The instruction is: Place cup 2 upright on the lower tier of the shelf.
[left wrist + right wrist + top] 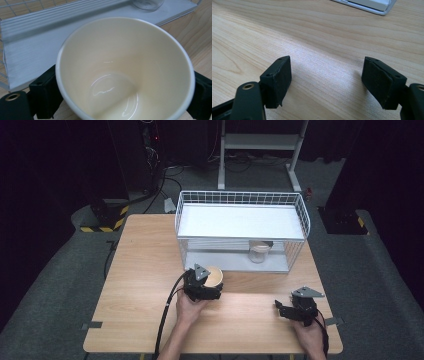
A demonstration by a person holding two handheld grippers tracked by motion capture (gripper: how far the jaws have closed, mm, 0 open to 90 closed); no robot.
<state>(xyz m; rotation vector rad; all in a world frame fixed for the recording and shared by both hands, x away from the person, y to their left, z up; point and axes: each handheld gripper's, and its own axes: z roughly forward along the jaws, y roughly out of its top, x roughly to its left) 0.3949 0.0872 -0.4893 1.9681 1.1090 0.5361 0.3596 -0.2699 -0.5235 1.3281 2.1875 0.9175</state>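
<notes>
The left gripper (209, 281) clasps a cup (125, 70) before the rack (241, 231), a jar (260, 253) inside; the right gripper (328, 82) gapes empty nearby.

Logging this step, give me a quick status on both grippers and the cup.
Left gripper shut on cream cup, upright on table. Right gripper open, empty. Wire rack ahead, glass jar on lower shelf.

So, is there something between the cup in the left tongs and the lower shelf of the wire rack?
Nothing visible. The cream cup sits between the left tongs, and bare wood leads to the rack's lower shelf. The glass jar already there stands off to the right.
</notes>
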